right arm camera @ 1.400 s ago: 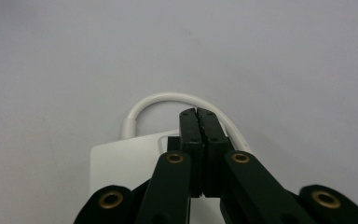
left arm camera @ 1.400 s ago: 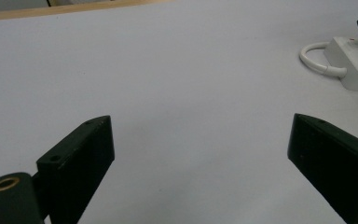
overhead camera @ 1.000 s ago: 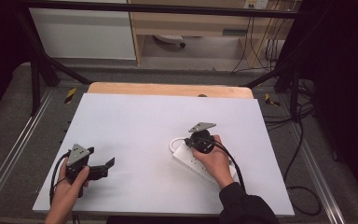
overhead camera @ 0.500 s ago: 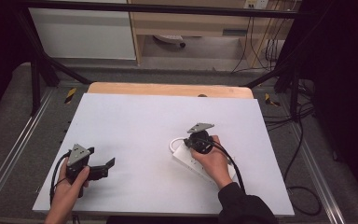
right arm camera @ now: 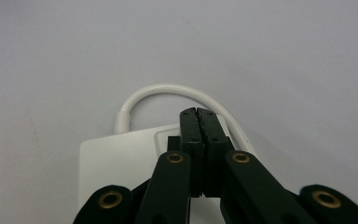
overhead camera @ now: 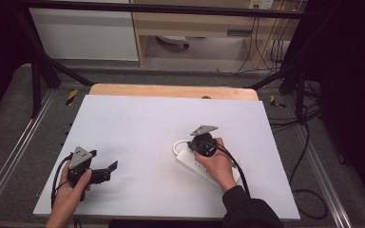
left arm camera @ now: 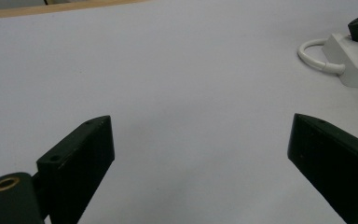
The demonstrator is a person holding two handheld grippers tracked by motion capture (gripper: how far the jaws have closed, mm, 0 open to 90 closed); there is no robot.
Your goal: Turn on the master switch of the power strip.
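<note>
1. High view against the earlier frames: little differs. The left gripper (overhead camera: 105,170) has kept its spot at the near left of the white table (overhead camera: 147,123), and the right gripper (overhead camera: 200,140) remains above the power strip (overhead camera: 190,159), with at most a slight shift.
2. Left gripper view: the two black jaws stand wide apart with bare table between them, holding nothing and touching nothing. Far beyond the right-hand fingertip lies the power strip (left arm camera: 354,65) with its looped white cable (left arm camera: 314,58).
3. Right gripper view: the right gripper (right arm camera: 198,112) has its jaws pressed together, tip against tip, with nothing seen between them. They sit over the end of the power strip (right arm camera: 116,163), and the cable (right arm camera: 168,91) arches just beyond the fingertips. Whether the tips touch the strip I cannot tell.
4. Materials: the strip is a smooth white plastic slab with rounded corners; the cable is glossy and round; the fingers are matte black, flat and blocky, with brass-coloured pivots; the table is matte white with a wooden far edge (overhead camera: 171,91).
</note>
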